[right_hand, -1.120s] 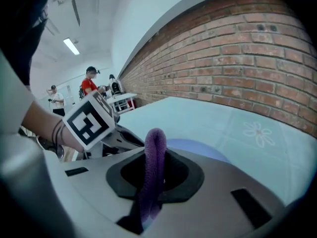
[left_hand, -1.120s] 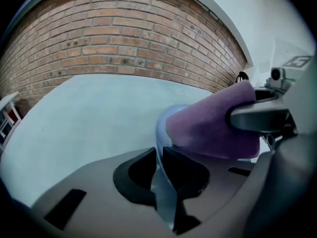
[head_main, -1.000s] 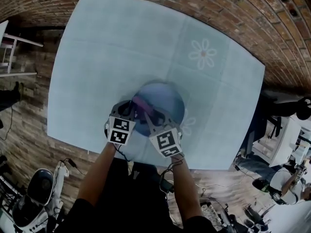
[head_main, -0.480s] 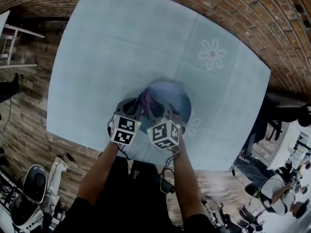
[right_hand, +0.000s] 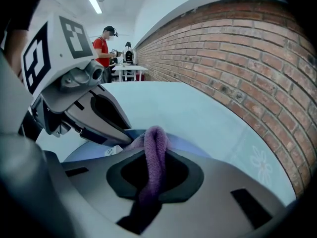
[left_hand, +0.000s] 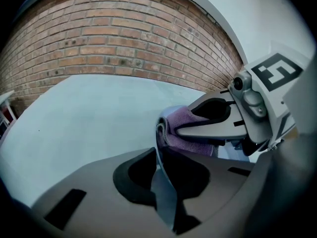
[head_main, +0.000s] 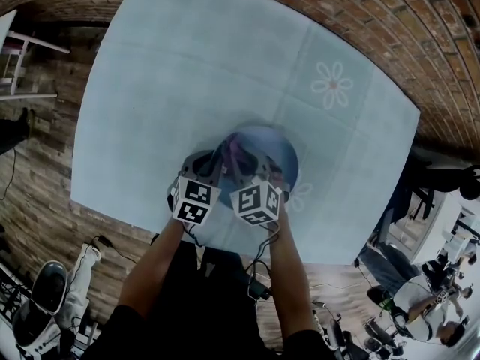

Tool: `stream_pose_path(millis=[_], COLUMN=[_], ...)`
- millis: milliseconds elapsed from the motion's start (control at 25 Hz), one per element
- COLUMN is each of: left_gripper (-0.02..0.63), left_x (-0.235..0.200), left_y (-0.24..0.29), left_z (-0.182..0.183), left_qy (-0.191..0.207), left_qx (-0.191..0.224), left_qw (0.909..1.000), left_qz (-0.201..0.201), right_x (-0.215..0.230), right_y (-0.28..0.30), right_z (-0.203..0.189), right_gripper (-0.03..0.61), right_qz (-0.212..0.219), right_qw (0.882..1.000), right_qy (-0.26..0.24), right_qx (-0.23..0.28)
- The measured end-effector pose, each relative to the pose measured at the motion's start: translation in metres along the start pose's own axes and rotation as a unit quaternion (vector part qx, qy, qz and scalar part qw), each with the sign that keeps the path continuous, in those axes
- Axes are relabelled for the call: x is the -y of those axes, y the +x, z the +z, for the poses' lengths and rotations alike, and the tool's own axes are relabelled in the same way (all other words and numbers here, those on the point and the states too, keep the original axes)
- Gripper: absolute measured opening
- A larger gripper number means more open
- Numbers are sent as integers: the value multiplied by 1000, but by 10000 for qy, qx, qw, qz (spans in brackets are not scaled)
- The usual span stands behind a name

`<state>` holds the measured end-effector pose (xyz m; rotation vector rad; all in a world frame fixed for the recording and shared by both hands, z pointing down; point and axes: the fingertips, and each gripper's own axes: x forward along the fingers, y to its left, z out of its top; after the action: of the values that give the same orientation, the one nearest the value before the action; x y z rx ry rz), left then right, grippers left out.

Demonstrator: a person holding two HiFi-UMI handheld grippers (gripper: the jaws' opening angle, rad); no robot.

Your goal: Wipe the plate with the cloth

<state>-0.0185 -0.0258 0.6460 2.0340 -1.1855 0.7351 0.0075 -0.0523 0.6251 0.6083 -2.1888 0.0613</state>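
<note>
- One brick wall (left_hand: pixel 124 38) stands behind the table.
- One table (head_main: pixel 187 66) has a pale blue cover. Two white flowers are printed on it, one far off (head_main: pixel 332 85) and one by the plate (head_main: pixel 300 196).
- One person in a red top (right_hand: pixel 103 48) stands far back in the room.
- One blue plate (head_main: pixel 276 150) is over the near part of the table, right in front of me. I cannot tell if it sits on the table. The cloth is the only thing on it.
- I hold two grippers. My left gripper (left_hand: pixel 161 175) has its jaws close together, pinching the plate's rim.
- My right gripper (right_hand: pixel 151 175) has its jaws tight on the cloth.
- One purple cloth (right_hand: pixel 154 148) sticks up from my right jaws in a fold and lies against the plate.
- Two marker cubes, one on each gripper (head_main: pixel 191 201) (head_main: pixel 257 203), show black and white squares.
- A tiny mark on the plate (right_hand: pixel 110 151) is too small to read.
</note>
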Motion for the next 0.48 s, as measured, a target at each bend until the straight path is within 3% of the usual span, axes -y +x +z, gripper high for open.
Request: stream_pose_path(millis=[480], left_gripper=[64], left_x=[-1], left_y=[1], left_z=[-1], left_qy=[-67], left_qx=[32], left_qw=[10000], left_qz=[31], right_x=[28], right_y=[3], right_z=[-10], right_gripper=[63], right_qz=[-629], right_qw=[9966], right_qy=[-479], right_qx=[-234])
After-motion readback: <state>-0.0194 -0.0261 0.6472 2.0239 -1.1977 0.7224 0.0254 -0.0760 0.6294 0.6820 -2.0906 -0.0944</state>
